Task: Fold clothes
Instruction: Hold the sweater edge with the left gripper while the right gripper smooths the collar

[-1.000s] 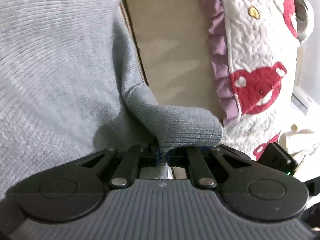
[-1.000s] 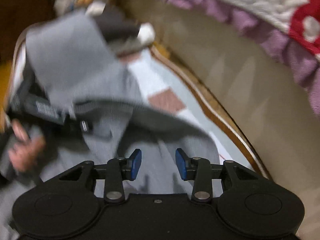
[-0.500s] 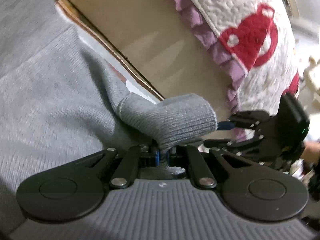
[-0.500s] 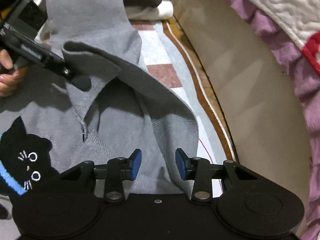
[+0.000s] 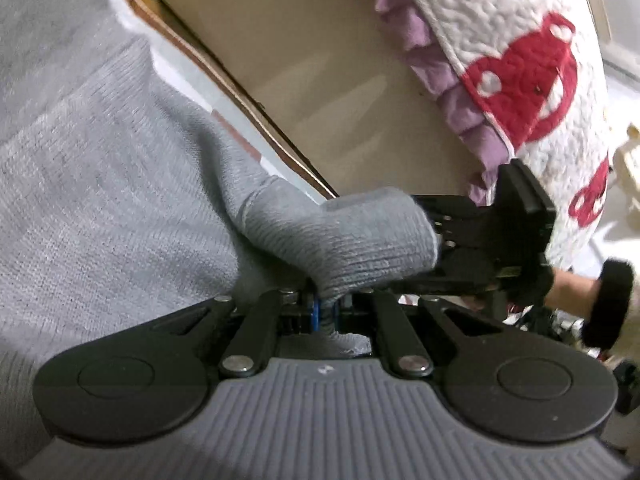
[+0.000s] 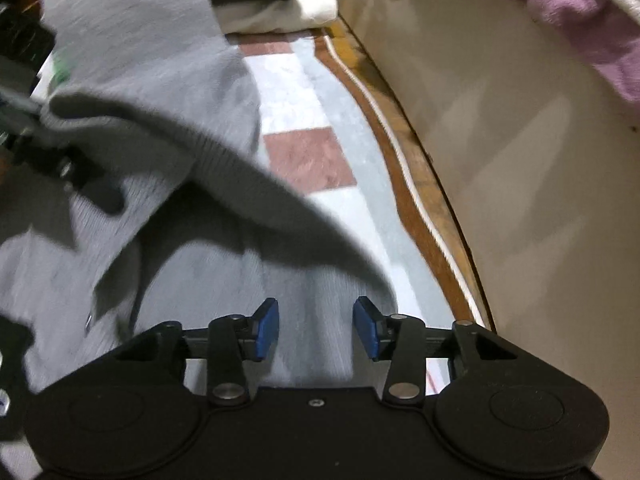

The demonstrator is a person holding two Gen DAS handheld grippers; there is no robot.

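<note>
On the checked mat (image 6: 308,160) beside the bed, we've got the sweater (image 5: 100,200) cuff (image 5: 352,240) clamped in the left gripper (image 5: 326,312), the right gripper (image 6: 316,328), jaws just widening and empty, poised over the sleeve for the fold-in.

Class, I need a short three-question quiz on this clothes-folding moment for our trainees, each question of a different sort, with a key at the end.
1. True or false: the left gripper is clamped on the ribbed cuff of the grey sweater.
2. The right gripper is: A) shut on the sleeve, B) open above the sweater, C) out of view.
3. What colour are the right gripper's pads?

Key: 1 true; 2 B; 3 blue.
</note>
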